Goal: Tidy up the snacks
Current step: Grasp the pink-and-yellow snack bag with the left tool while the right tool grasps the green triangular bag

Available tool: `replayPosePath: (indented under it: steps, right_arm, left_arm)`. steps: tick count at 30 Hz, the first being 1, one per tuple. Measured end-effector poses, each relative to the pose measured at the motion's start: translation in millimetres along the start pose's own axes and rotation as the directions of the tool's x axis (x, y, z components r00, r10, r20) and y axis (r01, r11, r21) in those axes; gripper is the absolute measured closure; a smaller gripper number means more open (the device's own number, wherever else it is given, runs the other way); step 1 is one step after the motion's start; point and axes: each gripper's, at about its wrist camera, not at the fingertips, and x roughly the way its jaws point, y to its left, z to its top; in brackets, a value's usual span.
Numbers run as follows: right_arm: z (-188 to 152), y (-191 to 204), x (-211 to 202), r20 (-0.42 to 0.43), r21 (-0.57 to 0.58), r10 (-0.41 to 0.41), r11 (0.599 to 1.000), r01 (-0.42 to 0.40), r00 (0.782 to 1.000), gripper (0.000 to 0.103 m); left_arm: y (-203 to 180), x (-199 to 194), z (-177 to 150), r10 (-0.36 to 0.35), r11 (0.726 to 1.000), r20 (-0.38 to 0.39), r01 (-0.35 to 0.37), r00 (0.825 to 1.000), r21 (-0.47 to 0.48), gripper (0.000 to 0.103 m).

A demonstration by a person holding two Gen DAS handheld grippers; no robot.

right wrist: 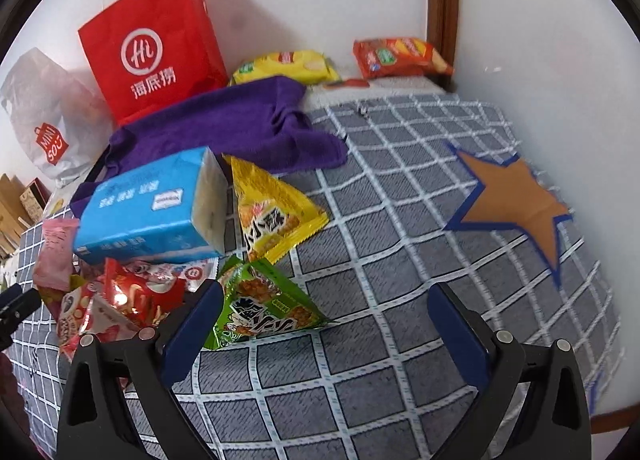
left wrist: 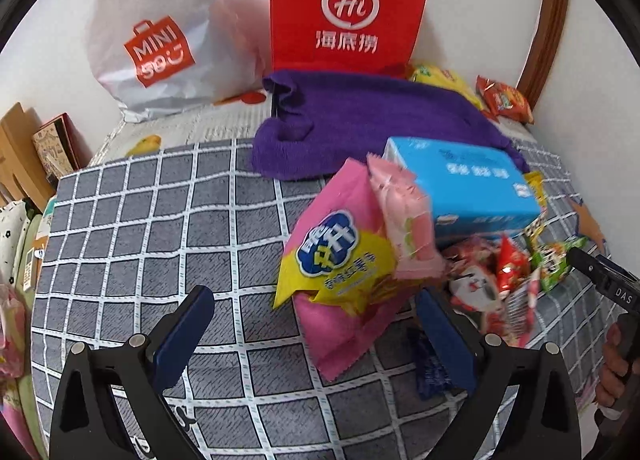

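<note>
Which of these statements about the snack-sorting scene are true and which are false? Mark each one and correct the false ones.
1. Both grippers are open and hold nothing. True: the left gripper and the right gripper each show spread fingers with nothing between them.
2. The red paper bag lies flat on the bed. False: it stands upright against the wall.
3. The blue box sits on top of the pile of snack packets. True.
4. The purple cloth is folded inside the white Miniso bag. False: it lies spread on the bed in front of the red bag.
5. An orange chip bag lies near the far corner. True.
</note>
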Motion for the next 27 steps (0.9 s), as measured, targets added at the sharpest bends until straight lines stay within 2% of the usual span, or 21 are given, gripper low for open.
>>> replayPosePath:
  steps: [7, 10, 13, 17, 19, 22, 27]
  right_arm:
    - [-4, 6, 25, -0.041, -0.008, 0.036, 0.999, -0.036, 0.999, 0.004]
    - [-4, 8, 27, -0.030, -0.007, 0.044, 0.999, -0.044, 0.999, 0.004]
    - [-3, 11, 31, -0.026, -0.019, 0.044, 0.999, -0.045, 0.999, 0.005]
    - [-2, 15, 35, -0.012, -0.029, 0.037, 0.999, -0.037, 0.999, 0.007]
    - [-1, 15, 39, -0.021, -0.016, 0.050, 0.999, -0.050, 0.999, 0.010]
    - [0, 14, 46, -0.053, 0.003, 0.077, 0.997, -0.077, 0.996, 0.019]
    - [2, 16, 49, -0.048, -0.002, 0.084, 0.996, -0.084, 0.995, 0.022]
  left_arm:
    - [2, 19, -3, -0.004, 1.000, -0.024, 0.004, 1.000, 0.015, 0.002]
    - [3, 26, -4, -0.015, 1.000, -0.034, 0.016, 0.999, 0.016, 0.003]
    - [3, 32, -4, -0.024, 1.000, -0.049, 0.025, 0.998, 0.019, 0.008]
    - [4, 39, -3, -0.055, 0.998, -0.070, 0.057, 0.996, 0.022, 0.024]
    - [5, 41, -1, -0.060, 0.998, -0.073, 0.062, 0.995, 0.023, 0.028]
    - [6, 44, -1, -0.065, 0.997, -0.075, 0.067, 0.995, 0.026, 0.034]
    - [5, 46, 0, -0.071, 0.997, -0.070, 0.074, 0.995, 0.038, 0.036]
